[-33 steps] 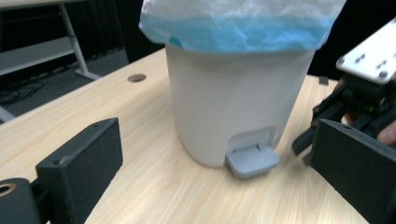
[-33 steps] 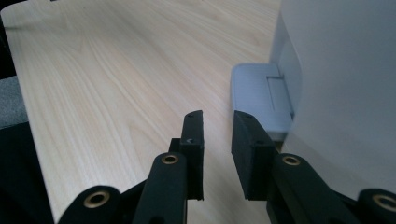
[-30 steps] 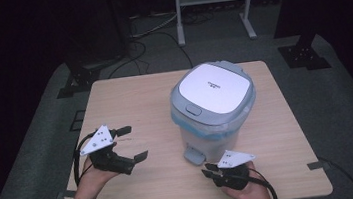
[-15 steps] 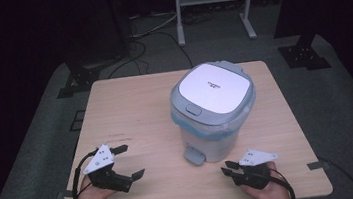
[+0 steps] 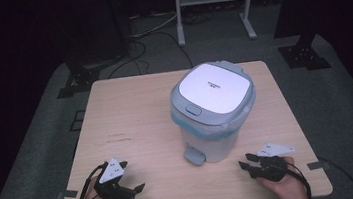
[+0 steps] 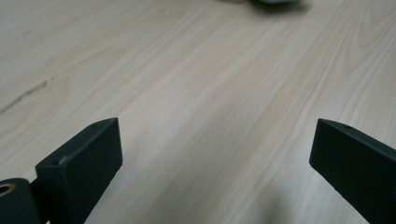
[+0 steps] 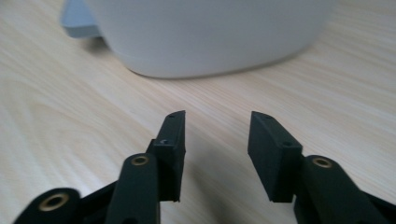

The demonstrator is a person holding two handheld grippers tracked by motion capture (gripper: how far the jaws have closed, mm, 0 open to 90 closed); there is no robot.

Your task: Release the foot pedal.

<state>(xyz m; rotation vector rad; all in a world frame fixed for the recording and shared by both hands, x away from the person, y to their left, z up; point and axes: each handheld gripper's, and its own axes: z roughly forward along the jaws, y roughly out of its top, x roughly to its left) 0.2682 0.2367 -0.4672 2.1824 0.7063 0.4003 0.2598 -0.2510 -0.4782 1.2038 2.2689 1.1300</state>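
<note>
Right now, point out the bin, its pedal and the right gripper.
bin [image 5: 212,89]: high view, middle of its white lid.
pedal [image 5: 194,156]: high view, grey flap at the bin's foot.
right gripper [image 5: 245,167]: high view, between its open jaws.

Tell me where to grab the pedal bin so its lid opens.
Go for the foot pedal jutting from the pedal bin at its base, on the person's side. Approach low along the table with the right tongs, open and nearby: the flat tab sticks out clear of the wall.
</note>
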